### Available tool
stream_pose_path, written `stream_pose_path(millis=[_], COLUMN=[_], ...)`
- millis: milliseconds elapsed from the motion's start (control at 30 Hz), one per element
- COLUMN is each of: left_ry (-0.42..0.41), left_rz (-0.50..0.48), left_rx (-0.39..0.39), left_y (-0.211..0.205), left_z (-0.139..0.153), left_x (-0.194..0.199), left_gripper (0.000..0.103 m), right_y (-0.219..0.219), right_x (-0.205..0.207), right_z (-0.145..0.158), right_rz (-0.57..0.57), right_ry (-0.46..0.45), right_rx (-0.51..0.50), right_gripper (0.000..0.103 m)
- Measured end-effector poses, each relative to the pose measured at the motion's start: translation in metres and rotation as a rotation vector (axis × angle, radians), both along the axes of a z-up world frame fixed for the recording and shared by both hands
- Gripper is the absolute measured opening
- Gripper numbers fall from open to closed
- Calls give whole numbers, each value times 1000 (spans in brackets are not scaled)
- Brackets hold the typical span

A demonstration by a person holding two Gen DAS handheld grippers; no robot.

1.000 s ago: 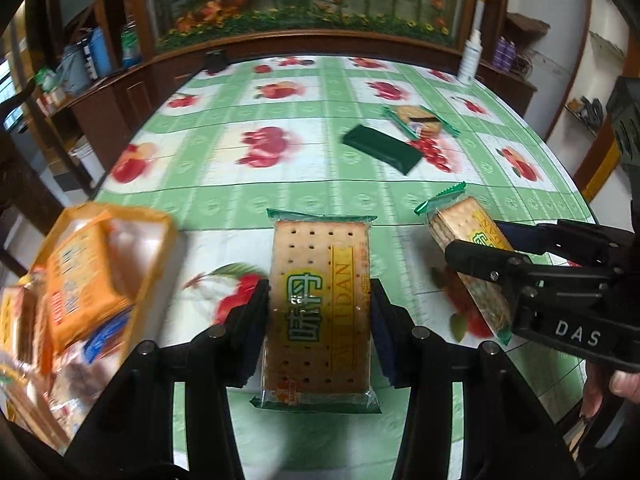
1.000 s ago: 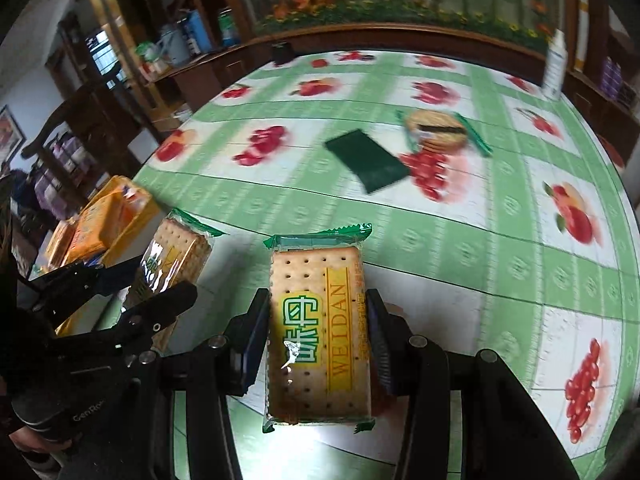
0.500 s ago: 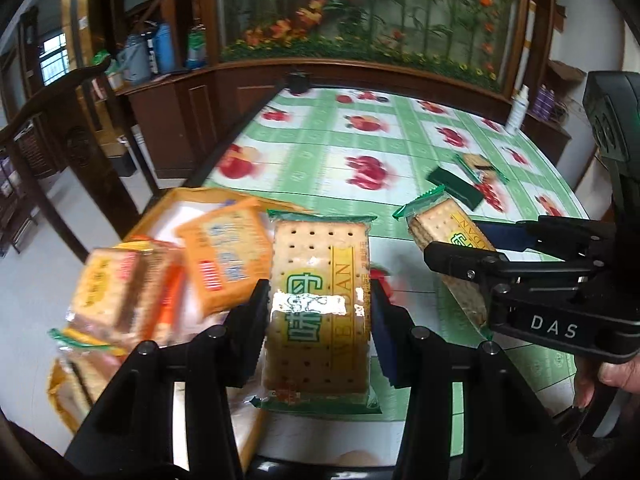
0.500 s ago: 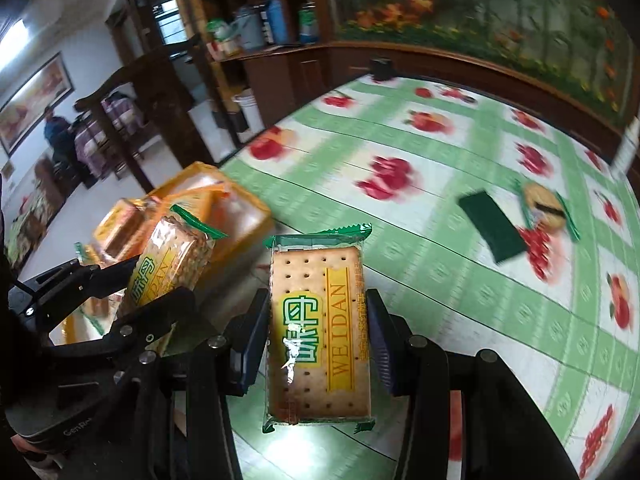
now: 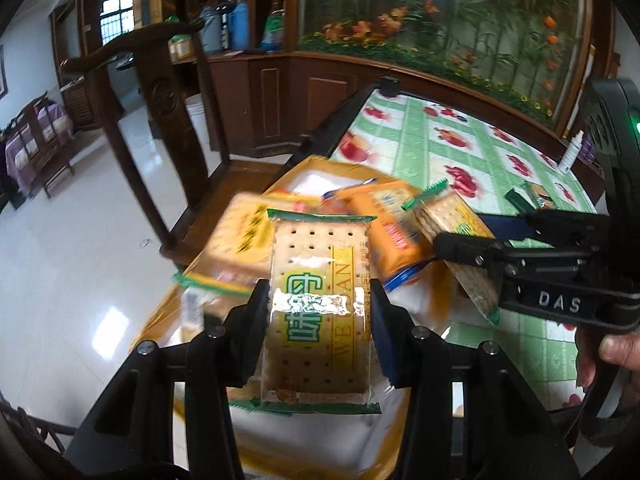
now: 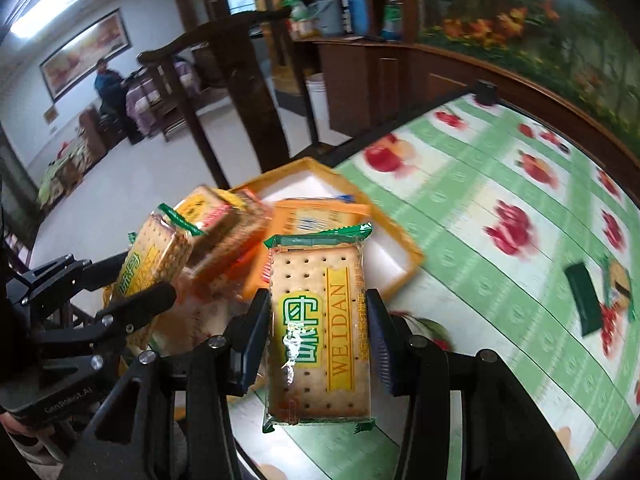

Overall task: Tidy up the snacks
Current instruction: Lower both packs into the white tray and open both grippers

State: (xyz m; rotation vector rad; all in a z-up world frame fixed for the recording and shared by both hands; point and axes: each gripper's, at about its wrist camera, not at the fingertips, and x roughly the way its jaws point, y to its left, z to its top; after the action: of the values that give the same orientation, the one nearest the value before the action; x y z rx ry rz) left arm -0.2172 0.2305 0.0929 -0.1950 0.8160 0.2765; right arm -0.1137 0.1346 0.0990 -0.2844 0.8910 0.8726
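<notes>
Green-and-white checked tablecloth (image 6: 500, 200) with red fruit; orange tray (image 6: 412, 258).

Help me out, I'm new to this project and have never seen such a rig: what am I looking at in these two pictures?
No robot: a person holds tongs in each hand, with a camera on each looking along its fingers. In the left camera's picture the left tongs grip a cracker pack. The right tongs show beside them, holding another. The right camera's picture shows that second pack close up. Ahead, a yellow tray of snacks sits on the table, near its edge. Farther along lie a dark green packet and another snack.
</notes>
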Motion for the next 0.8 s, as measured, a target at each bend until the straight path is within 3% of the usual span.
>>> stream_pose_path(millis=[300,500,800], left_ry=[37,65,72], left_rz=[16,22,49], left_rx=[-9,-21,21], left_y=[6,9,12], left_z=[-19,-32,-31], left_x=[-9,-9,-20], left_gripper=[49,49,49], right_y=[59,71,63], right_x=[-12,-24,-22], right_z=[-16,-18,-17], right_rz=[99,137,125], right_ry=[13,3,107], right_rx=[-70,-82,10], right_gripper=[46,46,55])
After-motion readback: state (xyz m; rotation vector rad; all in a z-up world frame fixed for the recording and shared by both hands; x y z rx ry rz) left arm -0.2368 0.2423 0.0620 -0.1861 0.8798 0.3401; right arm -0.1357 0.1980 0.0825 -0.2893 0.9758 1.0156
